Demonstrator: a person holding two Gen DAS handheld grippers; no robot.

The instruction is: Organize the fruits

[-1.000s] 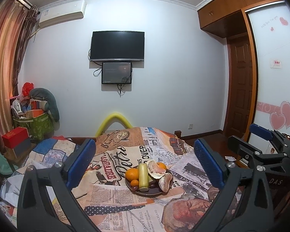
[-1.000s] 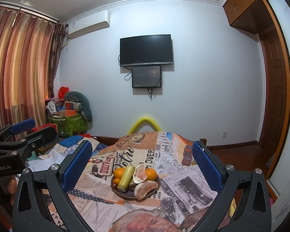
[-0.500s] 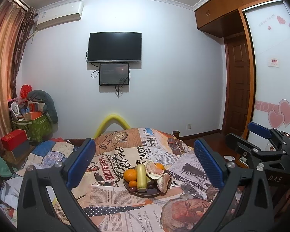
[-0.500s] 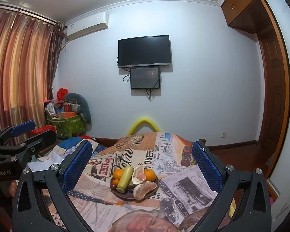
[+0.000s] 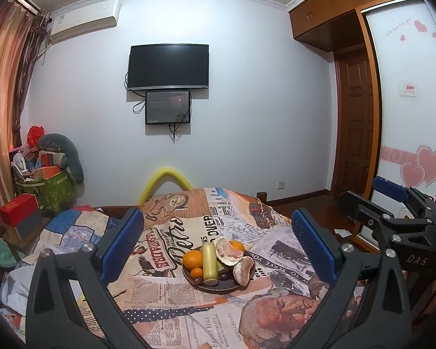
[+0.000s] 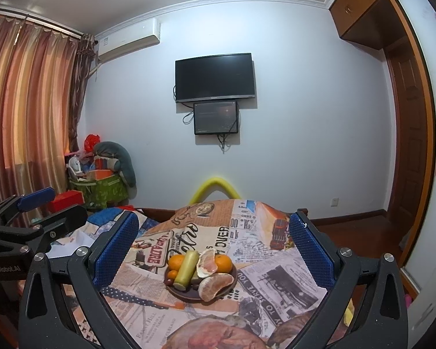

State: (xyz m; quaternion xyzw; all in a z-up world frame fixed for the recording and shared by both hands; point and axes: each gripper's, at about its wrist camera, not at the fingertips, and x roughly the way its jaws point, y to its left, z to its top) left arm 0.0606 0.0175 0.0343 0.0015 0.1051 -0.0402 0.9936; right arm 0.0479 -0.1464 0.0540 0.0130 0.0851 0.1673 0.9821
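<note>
A dark round plate (image 5: 215, 288) (image 6: 186, 295) sits on a newspaper-print cloth. It holds oranges (image 5: 192, 259) (image 6: 223, 263), a pale yellow-green cylinder-shaped fruit (image 5: 209, 263) (image 6: 186, 269), peeled pomelo segments (image 5: 228, 251) (image 6: 215, 286) and small dark fruits (image 5: 197, 281). My left gripper (image 5: 216, 244) is open and empty, held above and short of the plate. My right gripper (image 6: 212, 247) is open and empty, also short of the plate. Each gripper shows at the edge of the other's view, the right one (image 5: 392, 203) and the left one (image 6: 29, 218).
The cloth (image 5: 171, 299) covers a table or bed. A yellow foam arch (image 5: 165, 180) stands behind it. A green bin of clutter (image 5: 52, 186) and a red box (image 5: 19, 209) lie at the left by the curtain. A wooden door (image 5: 354, 122) is at the right.
Both views have tilted slightly upward and pulled back, so the plate sits a little lower and smaller. Both grippers stay open and empty.
</note>
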